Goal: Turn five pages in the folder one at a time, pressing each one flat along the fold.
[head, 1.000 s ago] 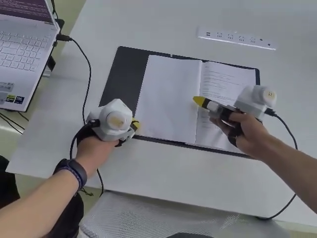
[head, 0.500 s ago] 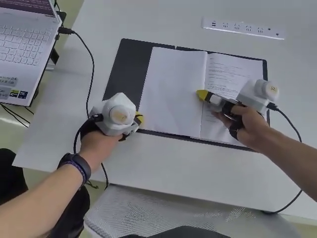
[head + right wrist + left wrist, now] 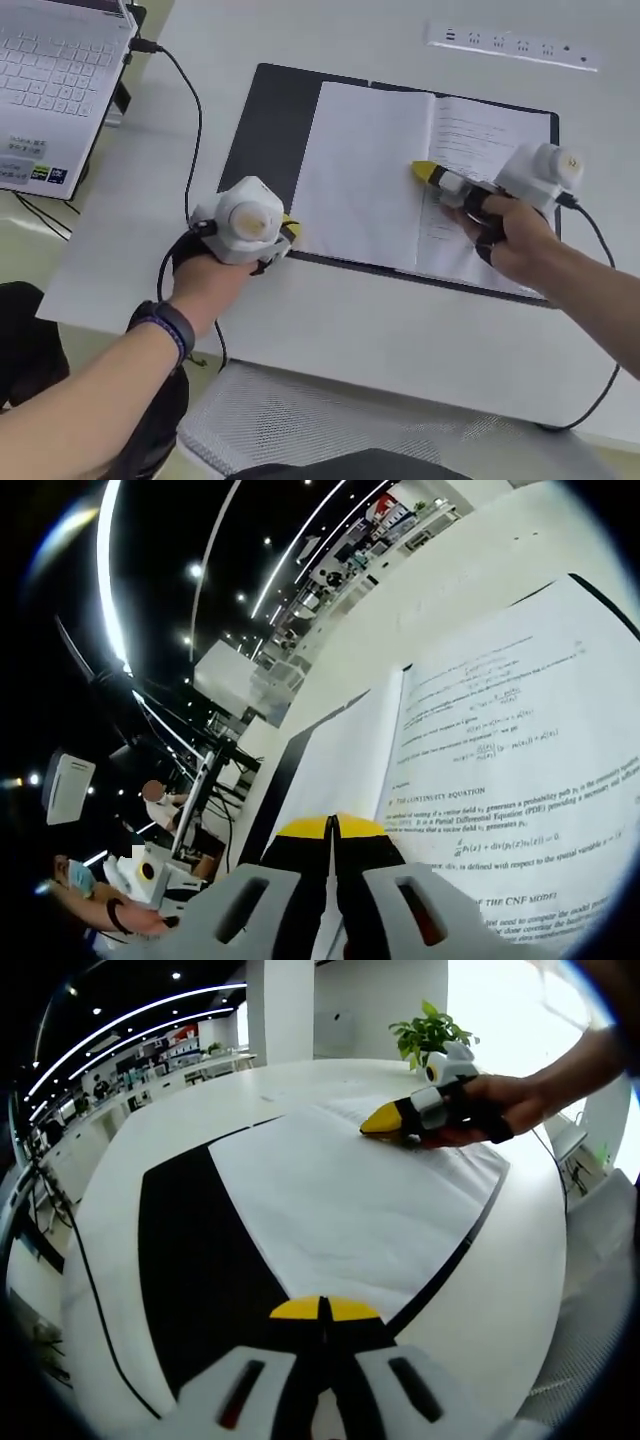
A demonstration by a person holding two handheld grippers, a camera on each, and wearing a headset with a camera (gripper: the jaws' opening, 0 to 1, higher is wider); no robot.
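Jaws on both grippers are sitting fully closed, yellow tips pressed together, gripping nothing.

Right gripper point(image 3: 424, 172) is coming in from the right, with its tips lying on the fold point(image 3: 430, 125) of the open folder point(image 3: 265, 130), about midway along it. In the left gripper view the right gripper point(image 3: 385, 1120) is looking like it's down on the paper. In its own view the closed tips point(image 3: 333, 827) are pointing along the fold, with the blank page point(image 3: 345, 750) on the left and the printed page point(image 3: 500, 770) on the right.

Folder is lying open and flat on the white bench point(image 3: 350, 320). Black cover is showing on the left side. Blank page point(image 3: 365, 170) is lying beside it, left of the fold, and the printed page point(image 3: 480, 135) is lying right of the fold.

Left gripper point(image 3: 288, 230) is sitting at the folder's near edge, by the near left corner of the blank page. Its own view is showing the tips point(image 3: 322, 1308) over the black cover point(image 3: 190, 1260), just short of the page edge. Can't tell whether they're touching it.

Laptop point(image 3: 50, 70) is sitting open at the far left of the bench. Black cable point(image 3: 190, 130) is running from beside it, past the folder's left edge, toward the left gripper. Power strip point(image 3: 512, 47) is lying beyond the folder's far edge, well apart from both grippers.
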